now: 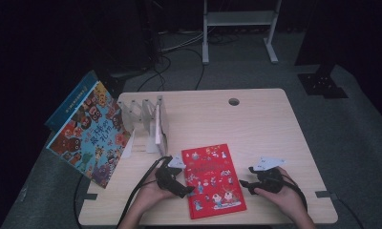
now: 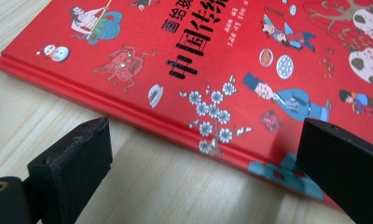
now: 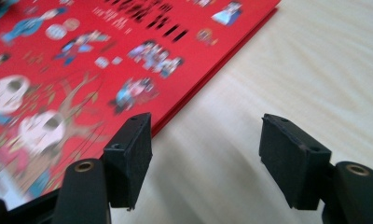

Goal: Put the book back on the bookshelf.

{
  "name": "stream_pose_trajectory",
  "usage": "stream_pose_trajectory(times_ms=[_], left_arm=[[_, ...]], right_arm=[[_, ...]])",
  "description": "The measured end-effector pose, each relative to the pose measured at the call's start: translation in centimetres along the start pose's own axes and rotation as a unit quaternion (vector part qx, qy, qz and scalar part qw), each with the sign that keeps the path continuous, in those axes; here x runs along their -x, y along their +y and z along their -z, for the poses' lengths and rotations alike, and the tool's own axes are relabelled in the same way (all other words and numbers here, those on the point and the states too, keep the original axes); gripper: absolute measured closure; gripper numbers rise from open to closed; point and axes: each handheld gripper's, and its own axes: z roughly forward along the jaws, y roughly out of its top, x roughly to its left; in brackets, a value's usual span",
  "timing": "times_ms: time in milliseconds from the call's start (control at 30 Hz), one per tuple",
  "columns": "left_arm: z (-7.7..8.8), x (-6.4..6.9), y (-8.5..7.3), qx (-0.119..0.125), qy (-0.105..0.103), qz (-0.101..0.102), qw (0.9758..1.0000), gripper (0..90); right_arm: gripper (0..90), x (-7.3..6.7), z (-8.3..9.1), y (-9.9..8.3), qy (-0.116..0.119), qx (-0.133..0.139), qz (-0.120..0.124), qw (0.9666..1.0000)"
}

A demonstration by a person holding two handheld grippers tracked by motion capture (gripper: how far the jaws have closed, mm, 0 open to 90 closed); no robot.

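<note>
Book: a flat red hardcover picture book (image 1: 213, 180) with small colourful figures and black Chinese lettering on its cover lay closed on the near middle of the light wooden tabletop (image 1: 256, 124), its spine to the left.
Left gripper: the black left gripper (image 1: 188, 190) sat at the book's left edge near the spine; in the left gripper view its jaws stood wide apart, one over bare wood, the other over the near corner of the red cover (image 2: 184, 56), holding nothing.
Right gripper: the black right gripper (image 1: 243, 185) rested just beside the book's right edge; in the right gripper view (image 3: 205, 149) its jaws were also spread wide, the left one at the page edge, the right one over the tabletop, with nothing between them.
Step in hand: judging from both grippers flanking the book, the approach to a two-sided pick-up looked under way, with no grip yet made.
Next move: it would likely call for sliding a jaw under each long edge, closing on the cover and lifting the book level; the thin edge lying flush on the wood could be hard to catch.
Stand: a pale wooden slotted book rack (image 1: 148, 121) stood farther off to the left on the tabletop, well apart from the red book.
Other book: a large blue illustrated picture book (image 1: 90, 133) leaned tilted against the rack's left side, overhanging the tabletop's edge.
</note>
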Motion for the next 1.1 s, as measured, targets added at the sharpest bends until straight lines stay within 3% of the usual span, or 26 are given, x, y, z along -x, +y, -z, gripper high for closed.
stream_pose_trajectory(times_ms=[233,500,767,1100], left_arm=[[-0.5,-0.1,0.4,0.001,-0.007,0.011,0.9999,2.0],[-0.8,-0.5,0.8,-0.002,0.002,0.017,0.9999,0.6],[-1.4,-1.4,1.8,-0.002,0.016,0.025,0.9996,0.5],[-2.3,-2.3,3.1,-0.003,0.021,0.019,0.9996,0.5]], right_arm=[[32.9,-0.5,0.0,-0.8,0.034,-0.018,0.02,0.9991],[32.3,-0.9,-0.2,-0.8,0.053,-0.013,0.035,0.9979],[27.2,-2.0,-0.9,-0.6,0.058,-0.001,0.034,0.9977],[18.1,-3.4,-1.5,-0.3,0.064,0.002,0.044,0.997]])
